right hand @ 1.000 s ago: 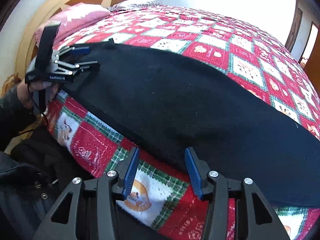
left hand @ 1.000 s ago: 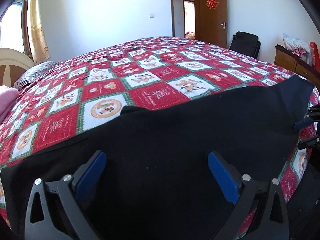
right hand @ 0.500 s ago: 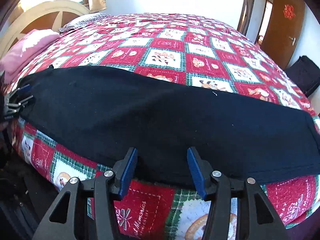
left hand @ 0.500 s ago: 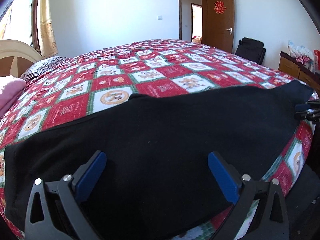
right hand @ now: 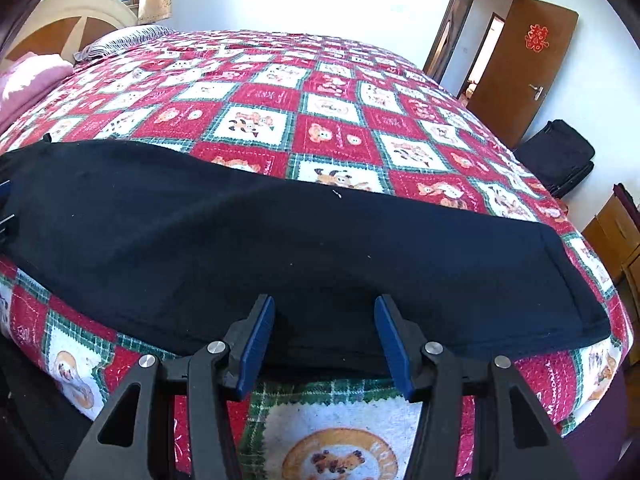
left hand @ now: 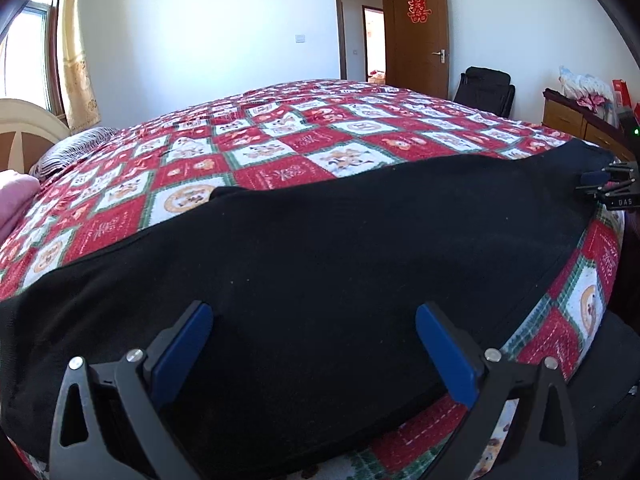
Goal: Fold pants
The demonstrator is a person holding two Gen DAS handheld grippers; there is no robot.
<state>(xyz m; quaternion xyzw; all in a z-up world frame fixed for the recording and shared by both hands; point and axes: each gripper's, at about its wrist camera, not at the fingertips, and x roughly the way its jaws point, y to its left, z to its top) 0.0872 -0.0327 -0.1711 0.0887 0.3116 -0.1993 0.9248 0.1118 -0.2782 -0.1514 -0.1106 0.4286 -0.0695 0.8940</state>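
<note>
Black pants [left hand: 320, 248] spread ahead of both grippers, left gripper [left hand: 314, 354] and right gripper [right hand: 325, 340], jaws released, fabric edge between them.

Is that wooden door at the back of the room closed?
No, the wooden door with the red paper ornament stands swung open, and the next room shows through the doorway beside it.
</note>
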